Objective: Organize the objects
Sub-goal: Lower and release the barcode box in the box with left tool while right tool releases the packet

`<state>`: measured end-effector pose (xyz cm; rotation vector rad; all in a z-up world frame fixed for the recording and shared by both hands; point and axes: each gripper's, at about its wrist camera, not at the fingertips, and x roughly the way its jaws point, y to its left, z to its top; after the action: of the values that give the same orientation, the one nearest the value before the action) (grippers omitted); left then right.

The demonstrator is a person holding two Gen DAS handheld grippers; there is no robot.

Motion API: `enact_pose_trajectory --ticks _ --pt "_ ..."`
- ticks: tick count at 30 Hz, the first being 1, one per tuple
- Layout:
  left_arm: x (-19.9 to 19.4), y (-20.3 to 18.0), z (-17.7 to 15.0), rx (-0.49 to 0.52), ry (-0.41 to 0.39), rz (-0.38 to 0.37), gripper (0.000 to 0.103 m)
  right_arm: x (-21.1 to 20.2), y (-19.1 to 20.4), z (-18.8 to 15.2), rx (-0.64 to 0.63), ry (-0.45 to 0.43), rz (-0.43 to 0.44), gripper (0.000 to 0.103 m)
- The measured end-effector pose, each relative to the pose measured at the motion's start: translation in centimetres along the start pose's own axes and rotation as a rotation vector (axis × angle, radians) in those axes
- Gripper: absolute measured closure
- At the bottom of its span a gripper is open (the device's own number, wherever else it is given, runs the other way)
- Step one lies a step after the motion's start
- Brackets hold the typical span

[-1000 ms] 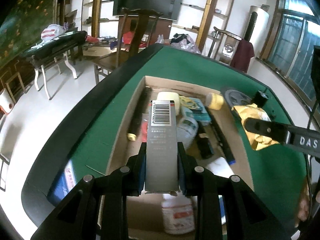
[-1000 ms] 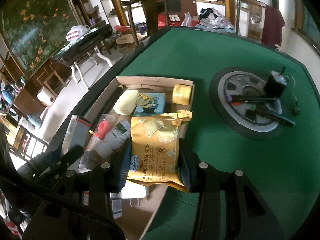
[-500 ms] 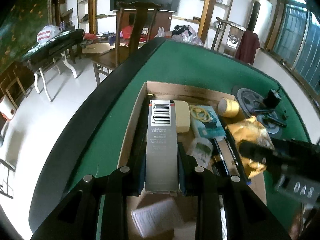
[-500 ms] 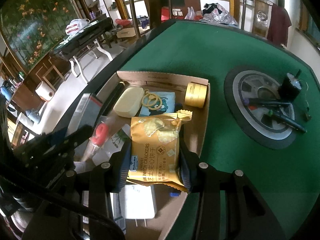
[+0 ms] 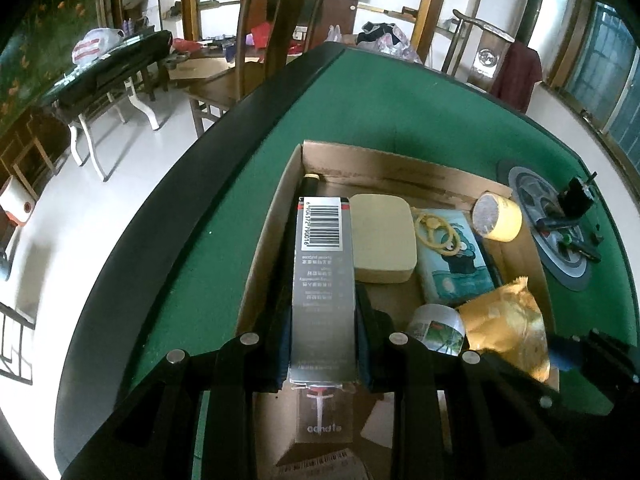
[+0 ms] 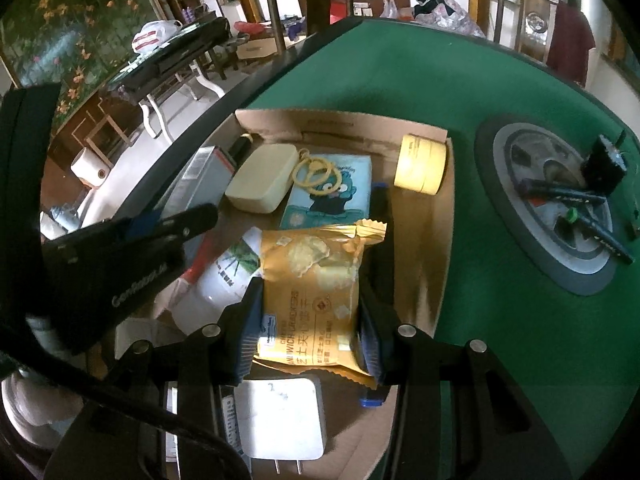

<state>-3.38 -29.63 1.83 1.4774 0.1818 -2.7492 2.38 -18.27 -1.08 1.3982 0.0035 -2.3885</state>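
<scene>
My left gripper [image 5: 323, 340] is shut on a long grey carton with a barcode [image 5: 323, 280], held over the left side of an open cardboard box [image 5: 400, 168] on the green table. My right gripper [image 6: 310, 332] is shut on a yellow cracker packet [image 6: 316, 280], held over the same cardboard box [image 6: 344, 124]. The packet [image 5: 506, 328] also shows at the right of the left wrist view. The left gripper with its carton [image 6: 200, 184] appears at the left of the right wrist view.
In the box lie a cream case [image 6: 262, 184], a blue pack with yellow rings [image 6: 328, 192], a tape roll [image 6: 420, 162], a white jar [image 6: 228, 276], a white adapter [image 6: 280, 420]. A grey wheel with pens [image 6: 560, 208] lies right of it. Chairs stand beyond the table.
Both grippers have come lower and closer over the box with their loads. The left one shifted toward the box's left wall; the box fills more of both views.
</scene>
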Motion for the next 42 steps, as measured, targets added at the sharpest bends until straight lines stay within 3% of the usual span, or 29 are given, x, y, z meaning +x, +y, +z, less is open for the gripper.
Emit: enact_pose_trajectory --ticks 24,26,28,31,39,42 --pt "0.2 -0.5 0.4 0.017 0.010 0.018 0.079 -0.9 1.8 -1.6 -0.048 0.003 -0.038 0.060" --pt "0.0 -0.6 0.3 0.014 0.006 0.029 0.076 -1.3 1.6 -1.5 -0.038 -0.008 -0.031 0.060" --pt "-0.3 -0.7 0.2 0.007 -0.002 0.028 0.064 -1.8 1.3 -1.5 -0.032 -0.024 -0.022 0.057" --pt "-1.4 -1.3 0.1 0.013 -0.038 0.042 0.055 -2.9 0.8 -1.6 -0.025 -0.051 -0.009 0.054" --pt "-5.2 -4.1 -0.4 0.079 -0.138 0.098 0.040 -5.9 -2.4 -2.5 0.018 -0.119 0.000 0.049" --pt "-6.4 -5.6 -0.8 0.108 -0.171 0.117 0.039 -7.0 -4.6 -3.2 0.062 -0.136 -0.006 0.049"
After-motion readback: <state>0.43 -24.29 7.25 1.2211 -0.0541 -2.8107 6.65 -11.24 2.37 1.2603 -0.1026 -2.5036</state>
